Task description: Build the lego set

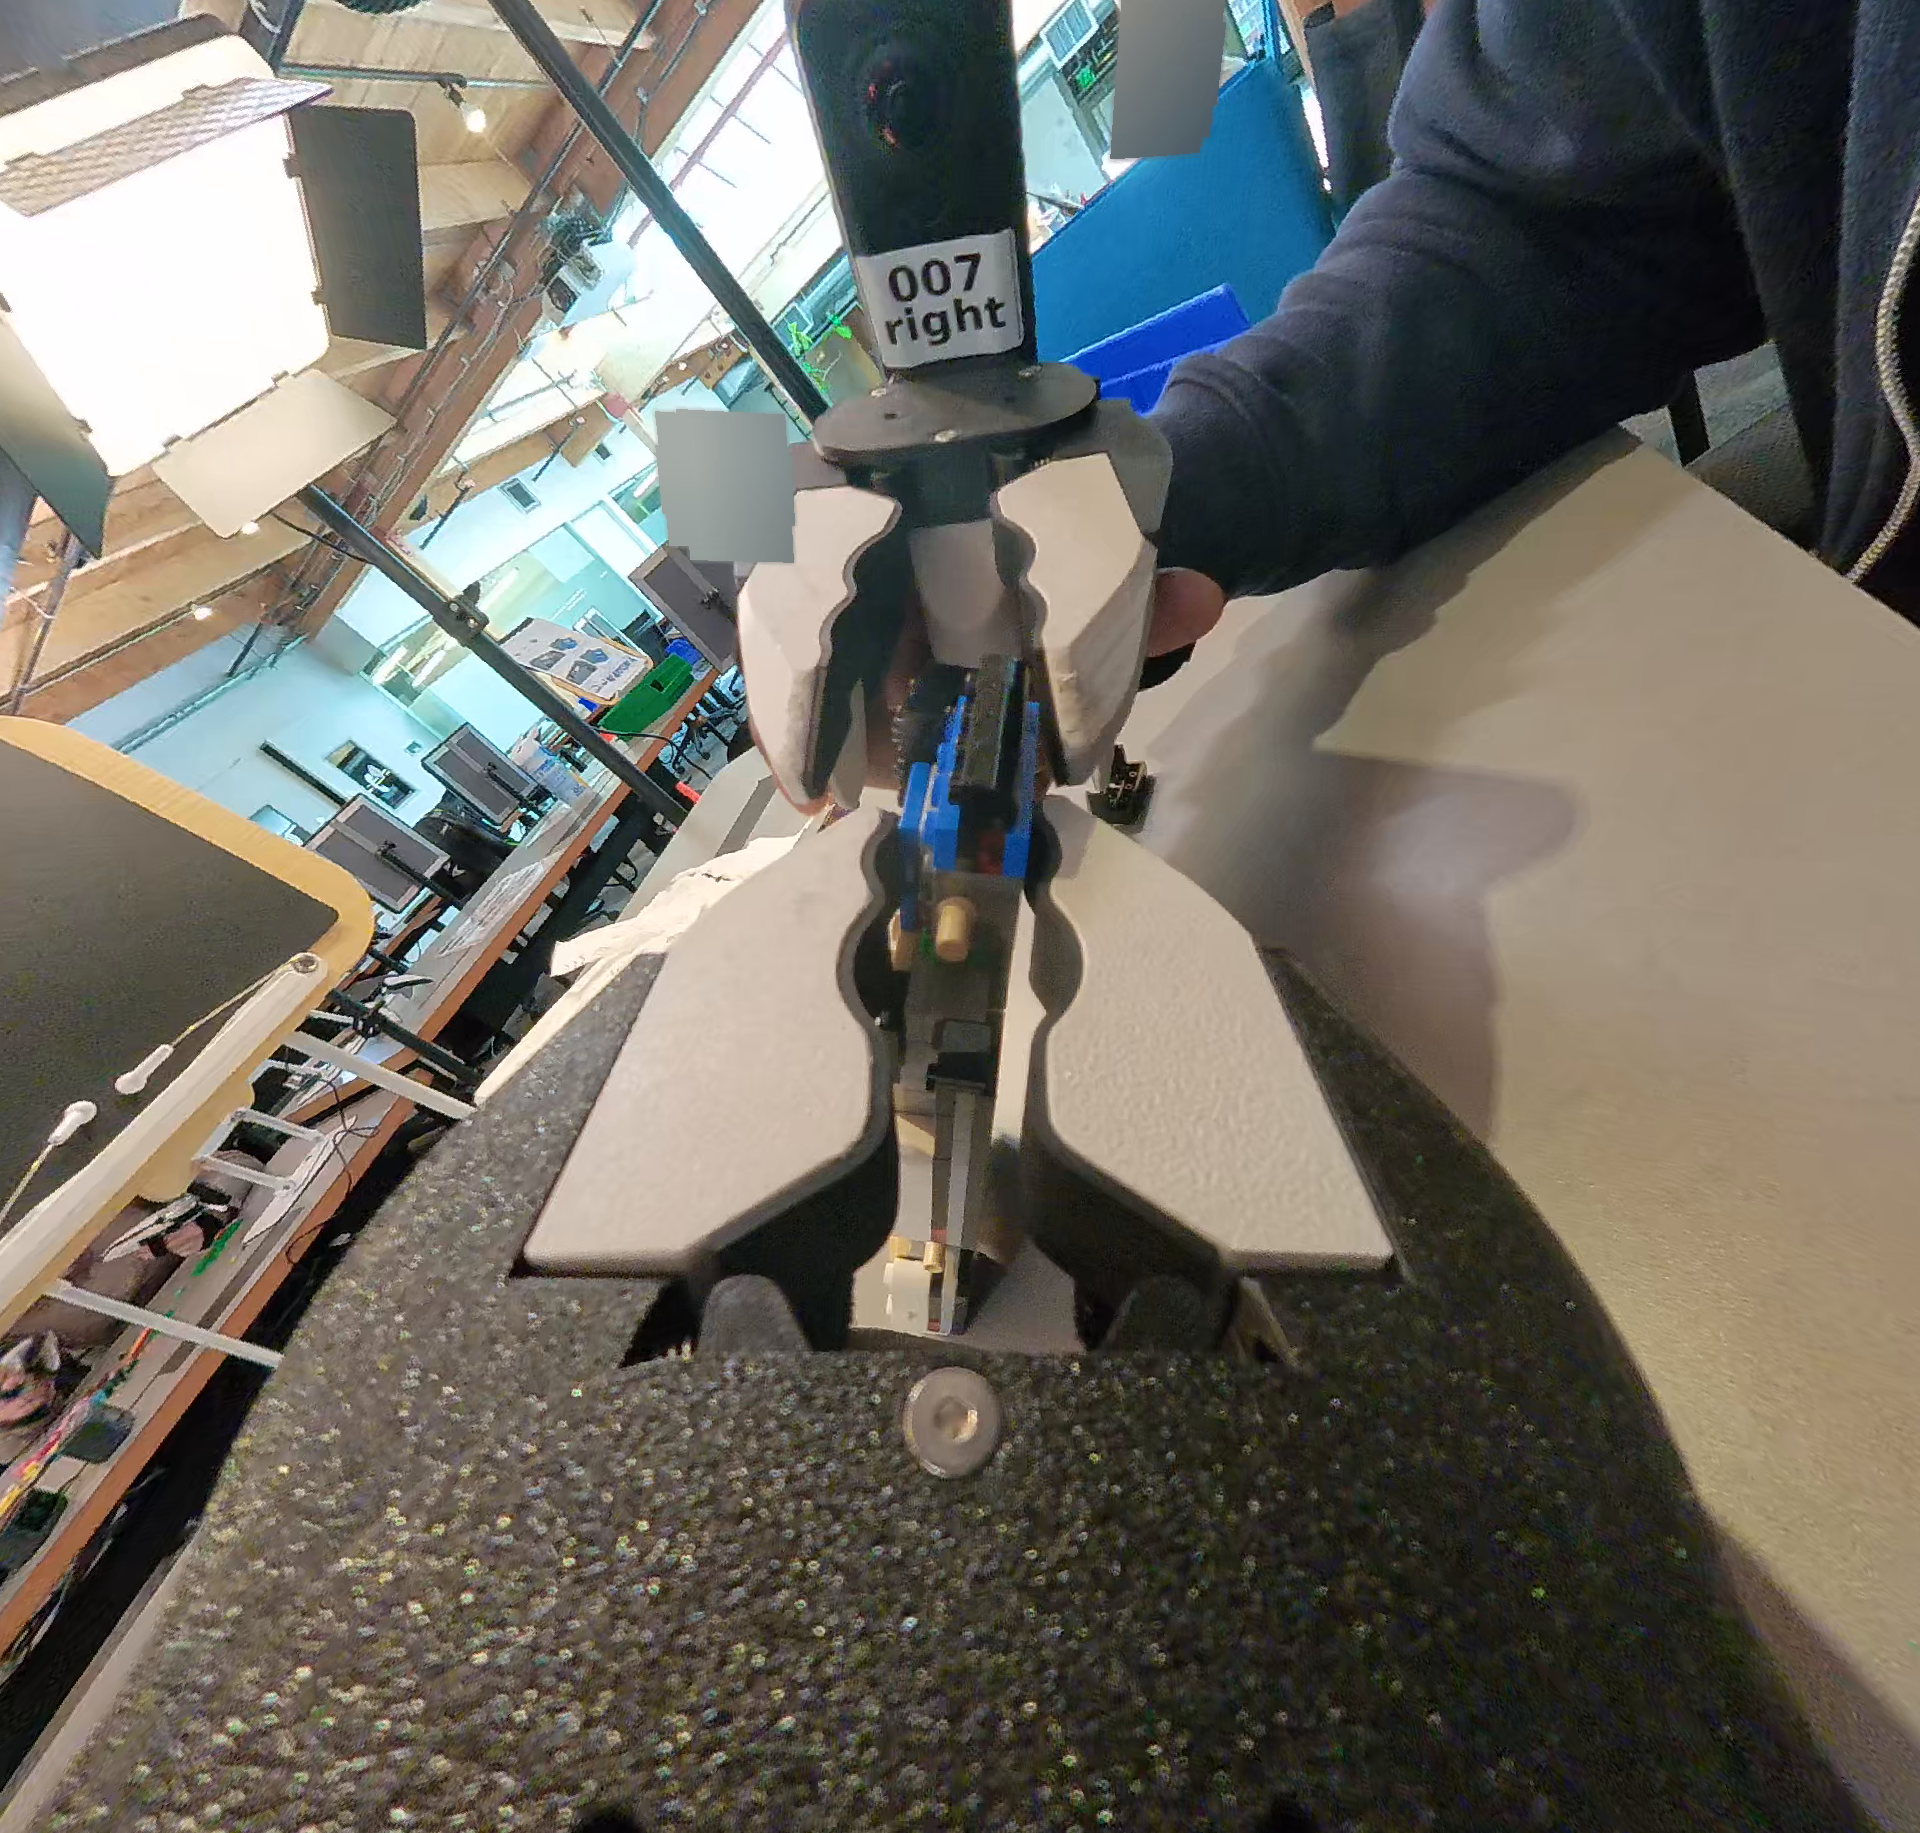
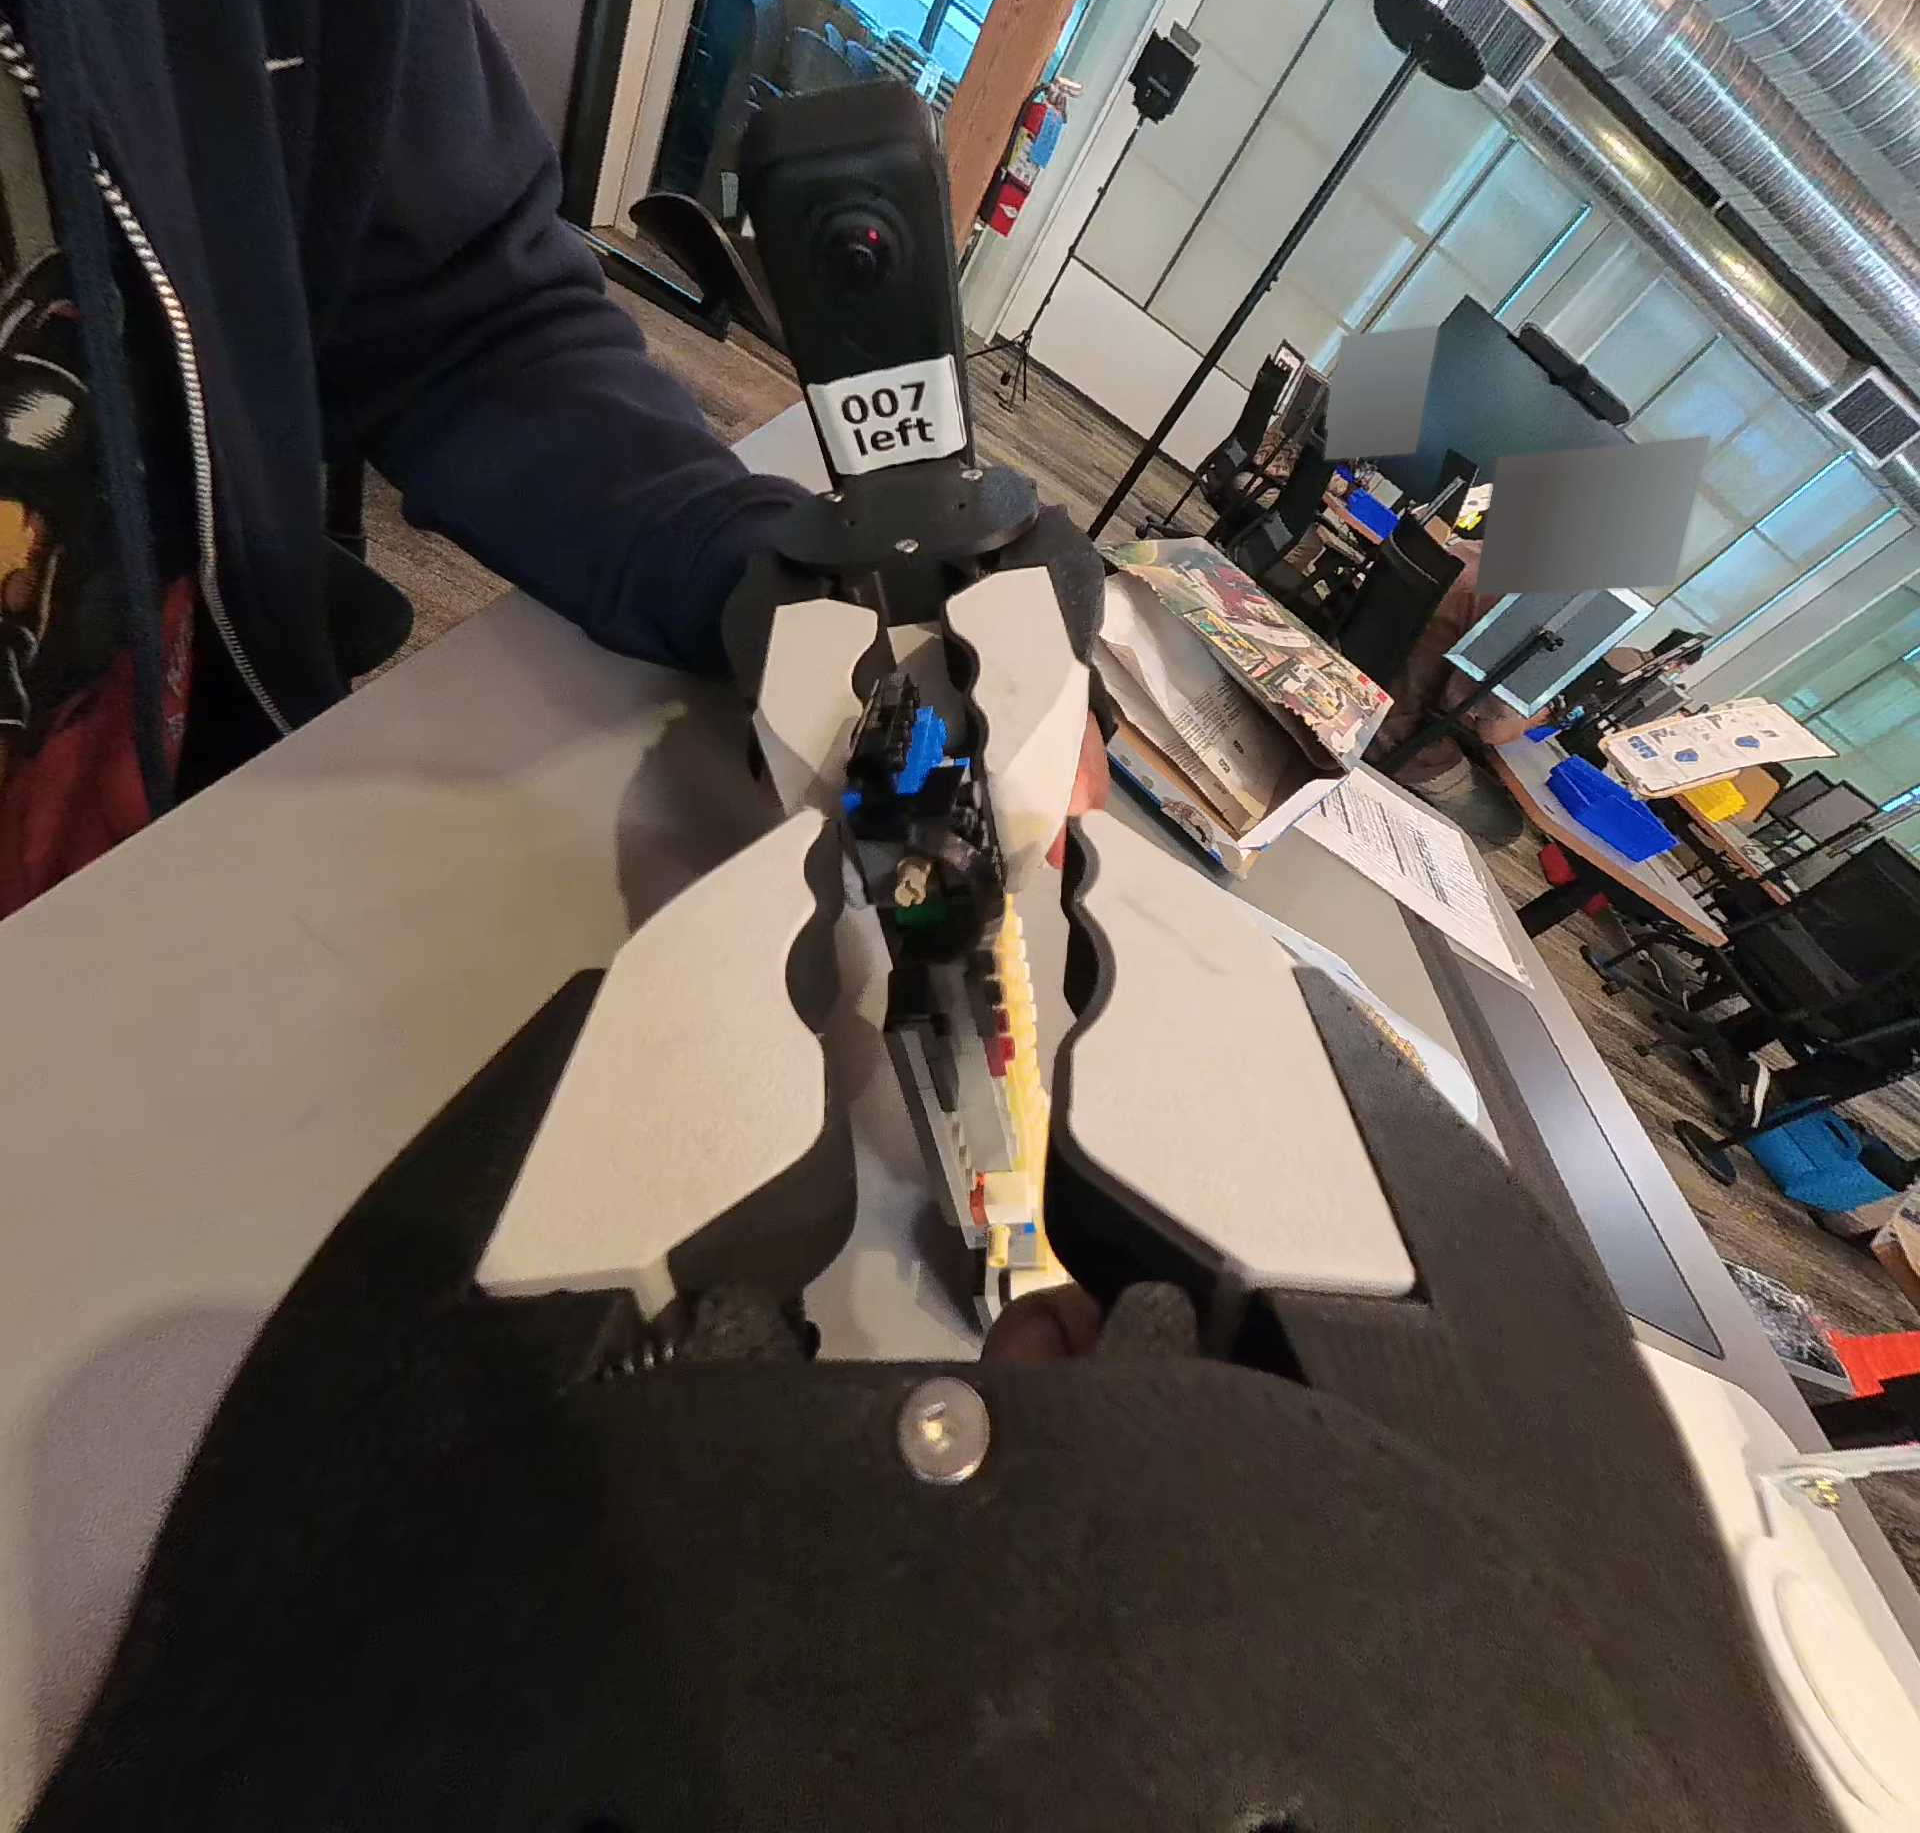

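I see two hand-held grippers facing each other above the grey table (image 2: 312,900), with one long brick model (image 2: 966,1035) between them. My left hand-held gripper (image 1: 951,910) is closed on the grey and blue end of this model. My right hand-held gripper (image 2: 951,926) is around the yellow and black end, but whether both pads press it I cannot tell. One open cardboard box (image 2: 1247,703) and one printed sheet (image 2: 1413,858) lie nearby.

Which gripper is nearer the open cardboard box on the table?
Left. The left gripper sits right beside the open cardboard box, which lies along its outer finger. The right gripper faces it tip to tip, with its body farther back from the box.
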Demonstrator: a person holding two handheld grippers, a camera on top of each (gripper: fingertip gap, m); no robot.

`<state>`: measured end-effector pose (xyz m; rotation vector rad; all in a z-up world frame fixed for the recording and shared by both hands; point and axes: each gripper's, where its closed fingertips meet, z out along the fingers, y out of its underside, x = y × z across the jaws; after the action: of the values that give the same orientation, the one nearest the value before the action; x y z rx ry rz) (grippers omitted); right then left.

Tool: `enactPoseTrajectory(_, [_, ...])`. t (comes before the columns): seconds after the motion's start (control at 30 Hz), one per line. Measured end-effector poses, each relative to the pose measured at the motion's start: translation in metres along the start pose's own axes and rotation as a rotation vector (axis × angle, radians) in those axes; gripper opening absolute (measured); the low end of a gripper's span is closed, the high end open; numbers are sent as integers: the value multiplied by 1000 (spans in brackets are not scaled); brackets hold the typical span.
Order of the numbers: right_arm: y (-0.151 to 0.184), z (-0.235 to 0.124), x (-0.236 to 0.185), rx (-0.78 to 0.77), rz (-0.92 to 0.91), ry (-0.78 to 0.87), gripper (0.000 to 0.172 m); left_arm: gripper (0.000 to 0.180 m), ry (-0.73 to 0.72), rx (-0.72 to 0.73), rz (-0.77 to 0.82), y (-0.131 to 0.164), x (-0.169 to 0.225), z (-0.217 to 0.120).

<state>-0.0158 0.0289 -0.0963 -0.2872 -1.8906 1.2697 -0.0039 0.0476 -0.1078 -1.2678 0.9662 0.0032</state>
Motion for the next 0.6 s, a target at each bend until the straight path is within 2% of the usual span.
enactPoseTrajectory(0.17, [5, -3, 1, -48, -51, 9, 38, 22, -13, 8, -16, -1, -3, -1])
enactPoseTrajectory(0.4, [6, -4, 2, -75, -88, 25, 20, 22, -11, 25, -19, -3, -3, -2])
enactPoseTrajectory(0.6, [6, -5, 1, -83, -100, -33, 18, 22, -2, 23, 0, -4, -2, -1])
